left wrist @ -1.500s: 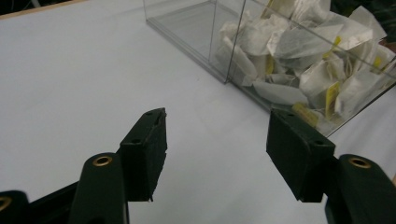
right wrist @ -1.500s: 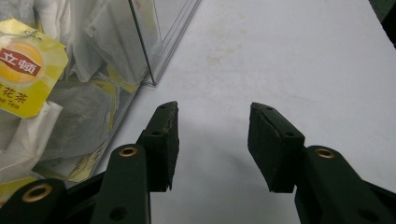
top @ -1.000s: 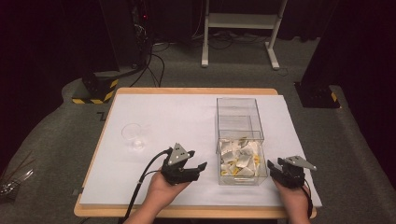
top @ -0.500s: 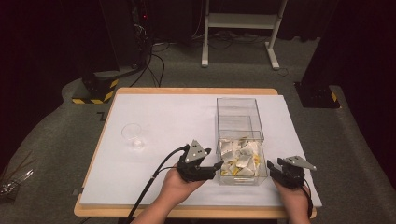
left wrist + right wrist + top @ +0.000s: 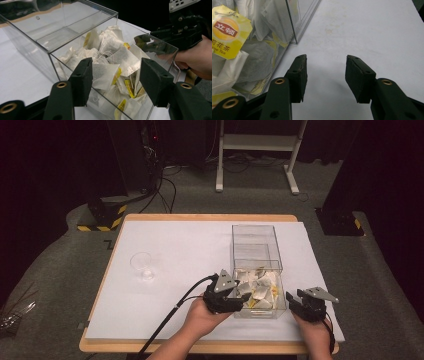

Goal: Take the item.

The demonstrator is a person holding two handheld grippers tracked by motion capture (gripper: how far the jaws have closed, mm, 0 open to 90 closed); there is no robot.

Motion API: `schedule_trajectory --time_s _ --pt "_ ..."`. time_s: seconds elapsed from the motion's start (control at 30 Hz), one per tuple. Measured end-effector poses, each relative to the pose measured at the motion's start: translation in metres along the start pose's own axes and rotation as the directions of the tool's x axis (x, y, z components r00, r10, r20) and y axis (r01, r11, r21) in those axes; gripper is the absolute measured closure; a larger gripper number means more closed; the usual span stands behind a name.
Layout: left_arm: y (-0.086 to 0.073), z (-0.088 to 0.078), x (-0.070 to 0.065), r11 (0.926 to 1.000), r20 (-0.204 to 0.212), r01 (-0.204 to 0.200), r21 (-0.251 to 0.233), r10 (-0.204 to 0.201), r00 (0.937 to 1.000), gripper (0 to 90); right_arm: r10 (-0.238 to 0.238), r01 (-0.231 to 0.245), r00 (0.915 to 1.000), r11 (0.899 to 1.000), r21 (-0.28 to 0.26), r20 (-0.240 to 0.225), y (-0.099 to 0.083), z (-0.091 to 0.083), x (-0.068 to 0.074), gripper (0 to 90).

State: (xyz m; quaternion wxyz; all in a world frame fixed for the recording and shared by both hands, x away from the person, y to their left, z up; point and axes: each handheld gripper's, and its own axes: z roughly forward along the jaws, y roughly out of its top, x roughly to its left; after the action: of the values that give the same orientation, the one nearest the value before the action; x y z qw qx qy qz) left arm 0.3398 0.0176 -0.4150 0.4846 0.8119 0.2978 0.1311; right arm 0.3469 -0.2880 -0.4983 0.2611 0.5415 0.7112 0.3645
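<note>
A clear plastic box (image 5: 255, 240) stands on the white table cover, its near compartment full of tea bags (image 5: 257, 287) with yellow tags. My left gripper (image 5: 241, 295) reaches over the box's near-left corner. In the left gripper view its jaws (image 5: 116, 80) have just been closing and straddle one tea bag (image 5: 103, 75); the right pad stands apart from it. My right gripper (image 5: 292, 301) rests to the right of the box, open. In the right gripper view the right gripper (image 5: 325, 77) has only bare cover between its pads, with the box wall (image 5: 294, 22) to the left.
A small clear glass cup (image 5: 142, 265) stands on the left part of the white cover (image 5: 190, 245). The box's far compartment (image 5: 252, 245) holds nothing. A black cable (image 5: 170, 315) trails from the left gripper toward the table's front edge.
My left gripper has moved right, from the open cover up to the near-left corner of the box, and its jaws have narrowed a little. The right gripper has stayed put.
</note>
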Motion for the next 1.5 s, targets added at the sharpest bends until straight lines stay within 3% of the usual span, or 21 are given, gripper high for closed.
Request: schedule_trajectory --time_s 0.33,0.57,0.83,1.17,1.33,1.5 --pt "-0.001 0.016 0.0 0.9994 -0.014 -0.005 0.034 0.006 0.9999 57.9 -0.002 0.002 1.0 1.0 -0.001 -0.001 0.0 0.0 0.0 52.5" --pt "-0.002 0.023 -0.002 0.9975 -0.039 -0.041 0.058 0.043 0.9983 65.4 -0.006 0.006 1.0 1.0 -0.003 -0.001 0.0 0.0 0.0 52.5" --pt "-0.003 0.027 -0.004 0.9962 -0.055 -0.051 0.07 0.055 0.9969 71.6 -0.003 0.003 1.0 1.0 -0.003 -0.001 0.0 0.0 0.0 52.5" --pt "-0.005 0.029 -0.004 0.9958 -0.068 -0.045 0.08 0.05 0.9964 81.8 -0.002 0.002 1.0 1.0 -0.002 0.001 0.0 0.0 0.0 52.5" --pt "-0.005 0.028 -0.004 0.9968 -0.071 -0.036 0.072 0.041 0.9966 88.4 -0.002 0.002 1.0 1.0 -0.004 0.001 -0.001 0.0 0.0 52.5" --pt "-0.005 0.025 -0.001 0.9984 -0.067 -0.024 0.05 0.028 0.9974 89.5 0.0 0.0 1.0 1.0 -0.003 0.001 -0.001 0.0 0.0 52.5"
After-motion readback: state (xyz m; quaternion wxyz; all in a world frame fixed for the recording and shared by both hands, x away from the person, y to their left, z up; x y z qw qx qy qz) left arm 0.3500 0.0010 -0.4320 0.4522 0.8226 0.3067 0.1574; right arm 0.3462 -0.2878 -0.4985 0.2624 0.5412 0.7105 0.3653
